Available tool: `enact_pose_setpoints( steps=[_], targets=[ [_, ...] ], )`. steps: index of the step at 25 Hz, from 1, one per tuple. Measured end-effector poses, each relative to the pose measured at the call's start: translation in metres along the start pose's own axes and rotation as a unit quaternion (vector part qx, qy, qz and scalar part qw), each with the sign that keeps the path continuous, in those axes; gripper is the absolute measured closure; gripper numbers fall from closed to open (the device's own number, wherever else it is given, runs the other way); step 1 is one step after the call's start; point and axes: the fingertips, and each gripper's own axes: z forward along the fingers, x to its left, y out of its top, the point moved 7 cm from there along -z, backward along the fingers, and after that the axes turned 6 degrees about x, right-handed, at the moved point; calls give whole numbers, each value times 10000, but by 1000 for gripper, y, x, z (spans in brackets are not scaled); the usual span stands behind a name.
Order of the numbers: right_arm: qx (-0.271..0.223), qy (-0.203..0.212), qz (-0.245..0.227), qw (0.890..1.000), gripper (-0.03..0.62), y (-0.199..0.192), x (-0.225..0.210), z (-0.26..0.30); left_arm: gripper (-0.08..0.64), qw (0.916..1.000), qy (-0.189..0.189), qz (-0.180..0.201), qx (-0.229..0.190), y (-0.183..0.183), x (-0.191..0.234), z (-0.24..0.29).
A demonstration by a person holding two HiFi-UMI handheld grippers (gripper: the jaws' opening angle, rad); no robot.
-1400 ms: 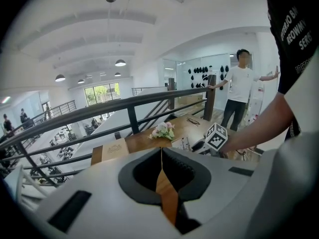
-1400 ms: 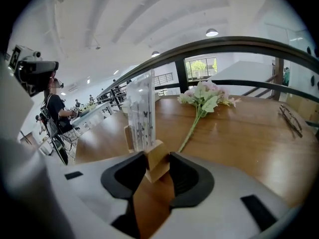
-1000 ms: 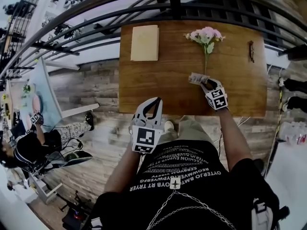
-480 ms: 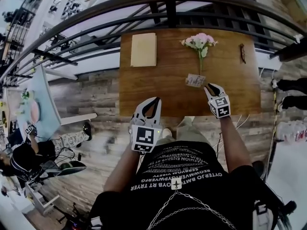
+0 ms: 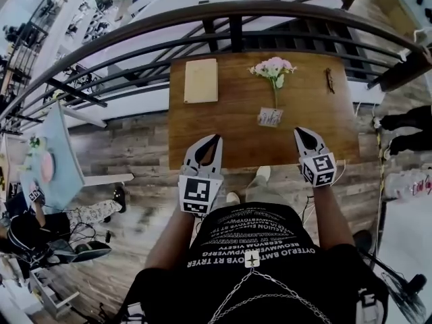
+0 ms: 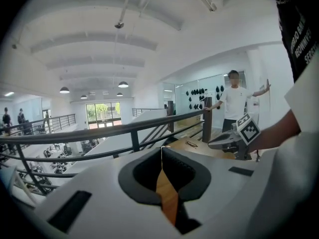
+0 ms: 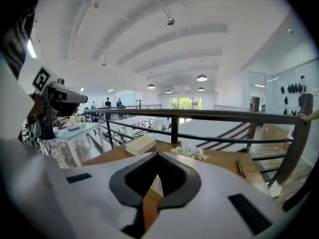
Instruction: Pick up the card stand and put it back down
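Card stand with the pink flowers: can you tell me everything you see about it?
The small card stand holds a pale printed card low down, with a thin green stem leading to a bunch of pink and white flowers. It sits near the middle of the brown wooden table, right of a cream book. Only the table touches it.
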Motion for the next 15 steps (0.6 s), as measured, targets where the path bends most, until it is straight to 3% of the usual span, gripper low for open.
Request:
enact_pose_setpoints(
  steps=[7,15],
  targets=[
    [-305,-317,-220,9988,578,42,32,-63,531,9990,47,154,-421,15,2,-34],
    [-382,-428,-37,9983,578,41,68,-94,531,9981,-161,-14,-590,14,0,-60]
  ],
)
